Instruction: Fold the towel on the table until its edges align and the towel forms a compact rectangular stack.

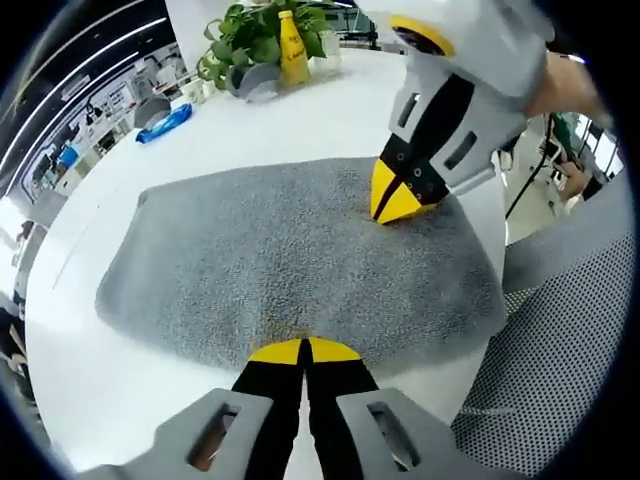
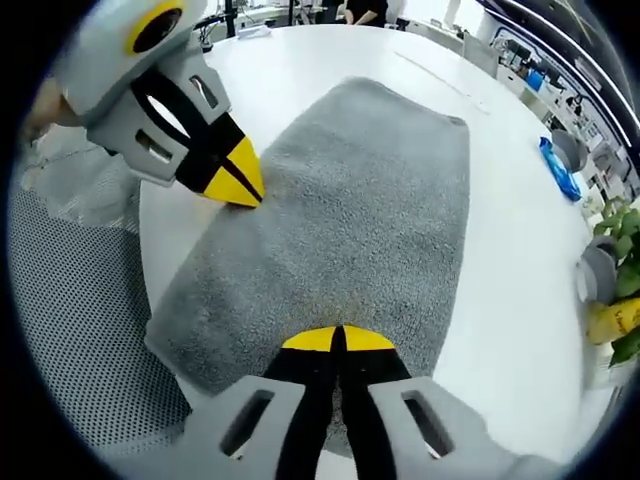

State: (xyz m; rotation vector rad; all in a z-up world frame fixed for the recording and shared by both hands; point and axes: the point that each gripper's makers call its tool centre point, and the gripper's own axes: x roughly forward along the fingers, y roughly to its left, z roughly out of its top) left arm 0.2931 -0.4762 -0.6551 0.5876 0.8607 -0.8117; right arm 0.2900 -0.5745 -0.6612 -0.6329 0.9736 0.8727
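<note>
the grey terry-cloth towel (image 1: 300,255) lies flat and spread out on the white round-edged bench (image 1: 250,125), with one long side running close to the bench edge nearest the person. in the left gripper view, the left tongs (image 1: 303,351) rise from the bottom with their yellow-tipped black jaws pressed together, tips resting at the near edge of the towel; whether any cloth is pinched between them cannot be determined. the right tongs (image 1: 398,203) enter this view from the upper right, jaws closed to a point, tips touching the towel surface near its far right corner. in the right gripper view, the right tongs (image 2: 338,339) stand at the bottom with jaws closed together over the near edge of the towel (image 2: 340,210), and the left tongs (image 2: 236,182) appear at the upper left, jaws together, tips at the towel's left edge close to the bench (image 2: 510,230) rim. a grey perforated mesh surface (image 2: 75,330) lies below the bench edge. at the far side of the bench stand a green leafy plant in a grey pot (image 1: 245,45), a yellow plastic bottle (image 1: 292,50) just beside it, and a blue flat object (image 1: 165,124) lying well apart from the towel.
</note>
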